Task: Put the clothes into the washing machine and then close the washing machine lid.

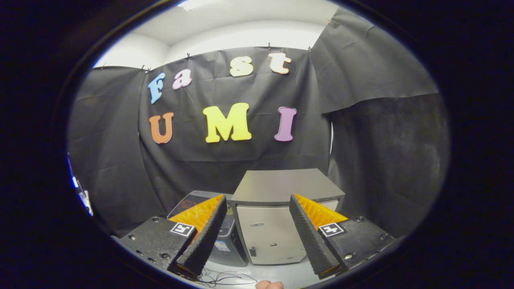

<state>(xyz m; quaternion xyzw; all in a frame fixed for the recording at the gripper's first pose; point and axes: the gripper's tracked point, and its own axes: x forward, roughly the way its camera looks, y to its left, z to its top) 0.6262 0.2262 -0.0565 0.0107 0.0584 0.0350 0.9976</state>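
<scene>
The gripper [257, 200] hangs with jaws wide and holding nothing, the dark washing machine [232, 249] just beyond its left finger beside a grey box [277, 186] on the table [289, 275], its lid [192, 197] seemingly down, which fits clothes awaiting loading or already shut inside.

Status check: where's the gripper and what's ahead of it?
Gripper open, jaws wide, holding nothing. Grey box-shaped appliance beyond the jaws, front shut. Darker unit beside it. Loose cable on the surface.
</scene>
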